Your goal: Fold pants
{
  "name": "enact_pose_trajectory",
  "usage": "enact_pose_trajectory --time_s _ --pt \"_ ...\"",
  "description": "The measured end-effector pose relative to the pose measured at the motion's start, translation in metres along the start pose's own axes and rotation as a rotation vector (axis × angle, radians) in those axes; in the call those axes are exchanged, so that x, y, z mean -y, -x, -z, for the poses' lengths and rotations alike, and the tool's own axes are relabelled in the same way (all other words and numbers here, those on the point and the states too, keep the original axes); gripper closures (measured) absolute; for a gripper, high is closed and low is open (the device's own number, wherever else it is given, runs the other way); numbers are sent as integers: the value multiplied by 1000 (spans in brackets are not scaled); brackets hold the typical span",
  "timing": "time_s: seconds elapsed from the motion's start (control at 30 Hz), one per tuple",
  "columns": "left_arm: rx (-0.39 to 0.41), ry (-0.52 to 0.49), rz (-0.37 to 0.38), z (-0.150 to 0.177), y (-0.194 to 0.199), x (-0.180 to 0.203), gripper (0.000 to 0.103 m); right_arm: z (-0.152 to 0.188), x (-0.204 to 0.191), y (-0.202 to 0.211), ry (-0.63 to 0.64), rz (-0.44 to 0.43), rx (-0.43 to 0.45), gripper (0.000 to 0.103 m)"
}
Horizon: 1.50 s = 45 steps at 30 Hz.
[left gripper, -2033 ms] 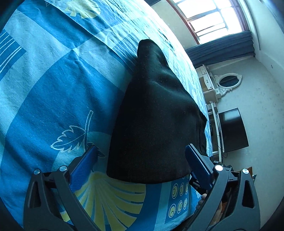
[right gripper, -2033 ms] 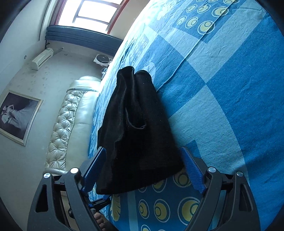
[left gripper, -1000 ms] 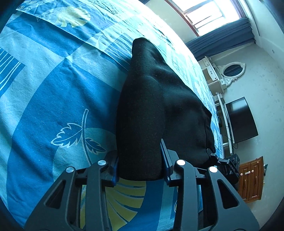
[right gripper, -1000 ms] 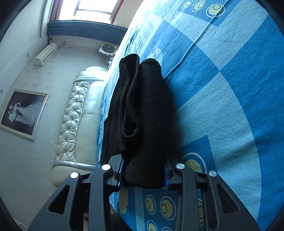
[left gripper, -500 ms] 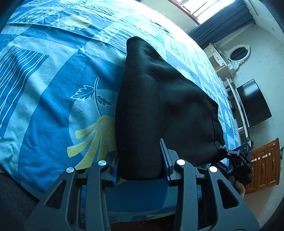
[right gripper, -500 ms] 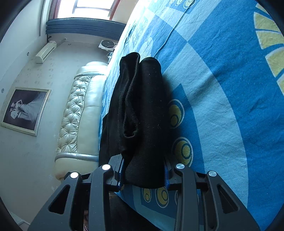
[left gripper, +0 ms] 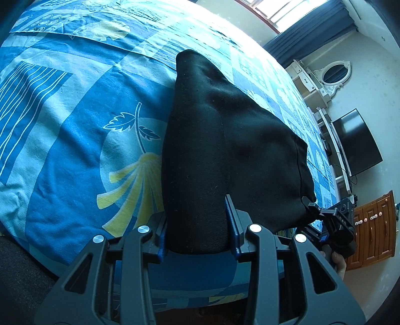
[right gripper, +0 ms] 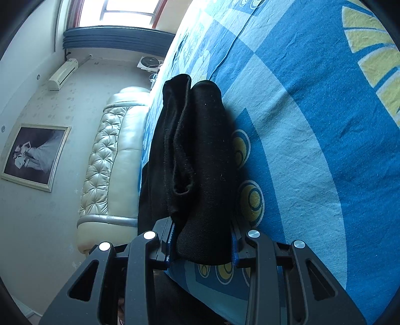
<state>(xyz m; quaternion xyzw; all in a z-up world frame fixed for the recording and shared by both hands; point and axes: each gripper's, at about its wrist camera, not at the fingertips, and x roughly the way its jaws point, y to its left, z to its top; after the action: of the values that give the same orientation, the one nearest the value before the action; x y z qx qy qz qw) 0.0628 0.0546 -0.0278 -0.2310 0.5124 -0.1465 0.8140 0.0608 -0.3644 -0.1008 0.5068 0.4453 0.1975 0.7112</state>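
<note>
Folded black pants (left gripper: 225, 140) lie bunched on a blue patterned bedspread (left gripper: 62, 125), near its front edge. My left gripper (left gripper: 197, 225) is shut on one near corner of the thick fold, blue pads pressing both sides. In the right wrist view the pants (right gripper: 200, 155) show several stacked layers, and my right gripper (right gripper: 202, 240) is shut on the other near corner. The right gripper (left gripper: 335, 222) also appears at the far right of the left wrist view, held by a hand.
A padded cream headboard (right gripper: 112, 160) and a framed picture (right gripper: 35, 155) stand left in the right wrist view. A TV (left gripper: 357, 142), white dresser with mirror (left gripper: 332, 75) and wooden cabinet (left gripper: 370, 225) line the wall beyond the bed. Bright window (left gripper: 295, 10) behind.
Both grippers, which closed on the pants earlier, have drawn the folded pants toward the bed's near edge. The grip stays the same over the last half second.
</note>
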Motion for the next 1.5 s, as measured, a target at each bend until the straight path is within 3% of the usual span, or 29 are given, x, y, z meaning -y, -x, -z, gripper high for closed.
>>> enact_pose_trajectory --time_s 0.6,0.67,0.8,1.0,1.27,1.4,1.5 --pt "0 -4 -1 2 1 -1 64 -3 4 1 -6 -12 -3 68" --pt "3 -3 2 4 0 -3 58 -3 4 1 -8 -14 -5 66" --pt "3 19 -16 11 -2 -11 25 -4 4 2 -23 -28 -18 59" --pt "13 -48 -48 19 -2 -4 10 2 9 16 -50 -29 -23 55" --pt "22 -75 -126 28 -2 5 3 20 9 35 -27 37 -31 55" --pt "7 -78 -166 28 -2 10 2 32 2 40 7 86 -43 41" --pt "39 -114 -206 36 6 12 2 43 -8 42 62 134 -41 30"
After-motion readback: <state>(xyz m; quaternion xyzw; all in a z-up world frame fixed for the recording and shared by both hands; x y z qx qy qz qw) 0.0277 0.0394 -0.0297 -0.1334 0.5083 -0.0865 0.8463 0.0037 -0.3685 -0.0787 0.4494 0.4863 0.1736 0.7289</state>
